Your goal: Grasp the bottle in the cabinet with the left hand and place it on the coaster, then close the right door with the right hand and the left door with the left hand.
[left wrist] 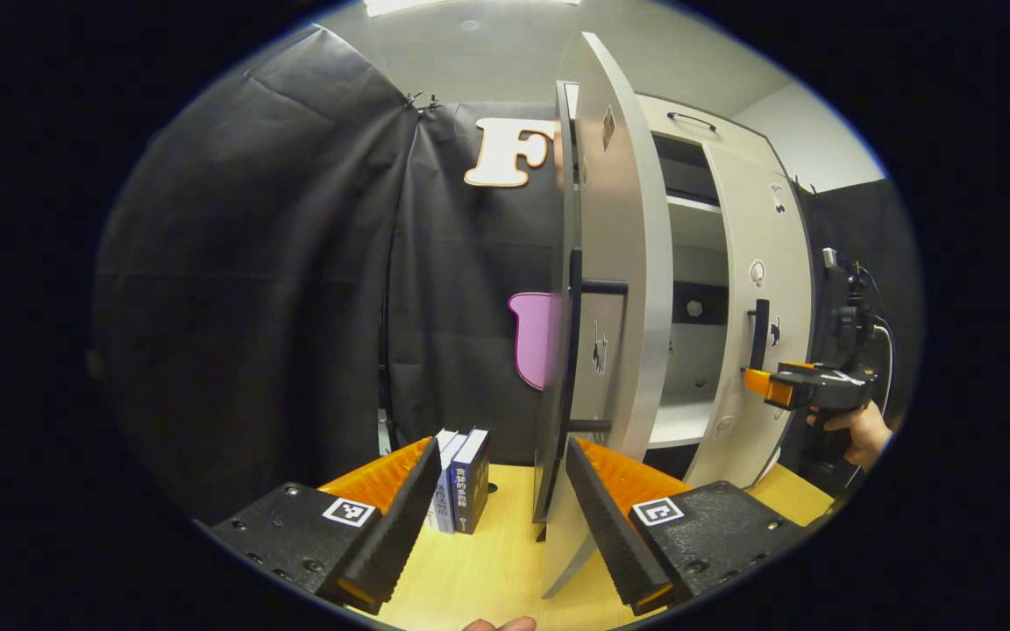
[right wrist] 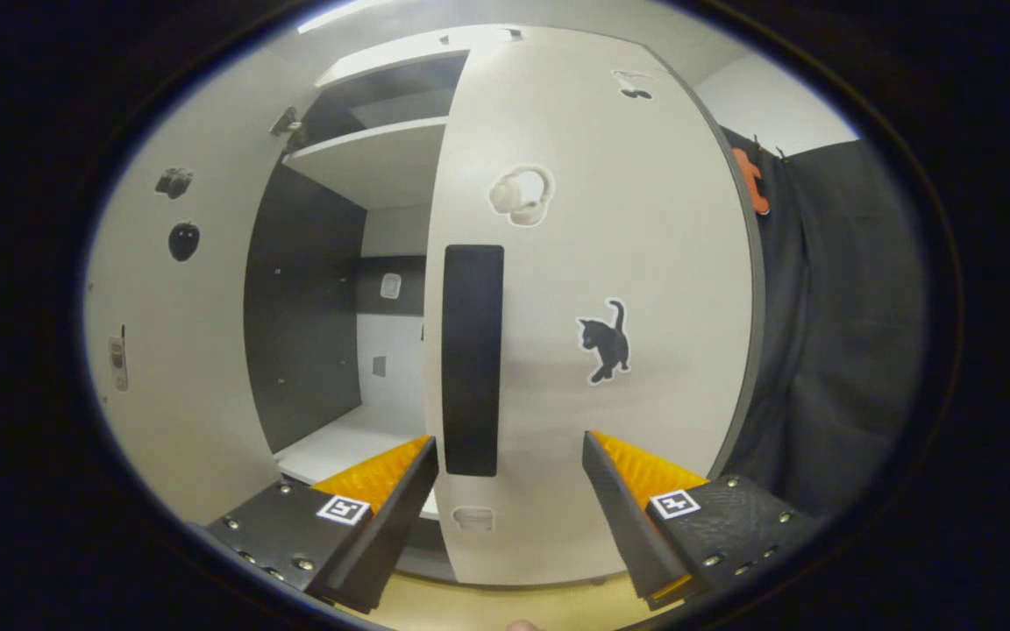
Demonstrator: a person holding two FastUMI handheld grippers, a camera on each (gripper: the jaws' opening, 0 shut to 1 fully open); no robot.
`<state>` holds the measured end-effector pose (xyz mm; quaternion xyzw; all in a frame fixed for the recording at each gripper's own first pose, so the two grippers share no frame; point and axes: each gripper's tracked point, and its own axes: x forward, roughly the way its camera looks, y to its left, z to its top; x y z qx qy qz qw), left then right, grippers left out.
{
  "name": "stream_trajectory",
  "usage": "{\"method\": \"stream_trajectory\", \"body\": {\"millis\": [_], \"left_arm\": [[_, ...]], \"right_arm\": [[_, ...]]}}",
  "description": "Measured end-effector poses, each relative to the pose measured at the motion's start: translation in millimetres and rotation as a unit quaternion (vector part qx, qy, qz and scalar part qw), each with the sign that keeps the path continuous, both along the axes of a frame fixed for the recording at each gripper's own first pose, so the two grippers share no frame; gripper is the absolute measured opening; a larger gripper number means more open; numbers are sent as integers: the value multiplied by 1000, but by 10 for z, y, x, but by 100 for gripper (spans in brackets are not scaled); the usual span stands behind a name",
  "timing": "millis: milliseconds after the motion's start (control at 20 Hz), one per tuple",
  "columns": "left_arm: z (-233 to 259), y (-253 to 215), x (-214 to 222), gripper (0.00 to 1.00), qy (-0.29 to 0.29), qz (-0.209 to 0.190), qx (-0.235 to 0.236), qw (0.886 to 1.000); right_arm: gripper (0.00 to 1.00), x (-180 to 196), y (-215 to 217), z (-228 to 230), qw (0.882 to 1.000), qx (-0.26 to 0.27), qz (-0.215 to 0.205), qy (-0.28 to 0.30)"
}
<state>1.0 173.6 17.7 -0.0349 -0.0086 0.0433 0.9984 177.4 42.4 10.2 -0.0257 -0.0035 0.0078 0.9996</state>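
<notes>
In the left gripper view, the left gripper [left wrist: 492, 508] gaped wide, the left door [left wrist: 619, 289] edge-on at one o'clock, books [left wrist: 461, 478] between its fingers. In the right gripper view, the right gripper [right wrist: 509, 508] gaped before the right door [right wrist: 593, 307], its handle [right wrist: 472, 359] at twelve.

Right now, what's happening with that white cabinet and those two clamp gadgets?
A person is closing up a white cabinet with a handheld gripper in each hand. The right gripper is open, facing the right door near its dark handle; that door is partly swung in, with shelves showing beside it. The left gripper is open too, at the edge of the left door, which stands wide open. A few books stand on the wooden table.
</notes>
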Motion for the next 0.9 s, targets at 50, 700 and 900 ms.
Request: {"method": "stream_trajectory", "body": {"millis": [50,700,900], "left_arm": [[33,-3,21,89,-4,-4,2,1000],[143,-168,108,89,5,-53,-2,999],[165,-264,111,91,4,-58,11,998]], "right_arm": [[100,-20,-20,0,1000,-2,-2,0],[100,-349,-127,-257,1000,-2,-2,23],[100,-507,-155,-311,1000,-4,4,26]]}}
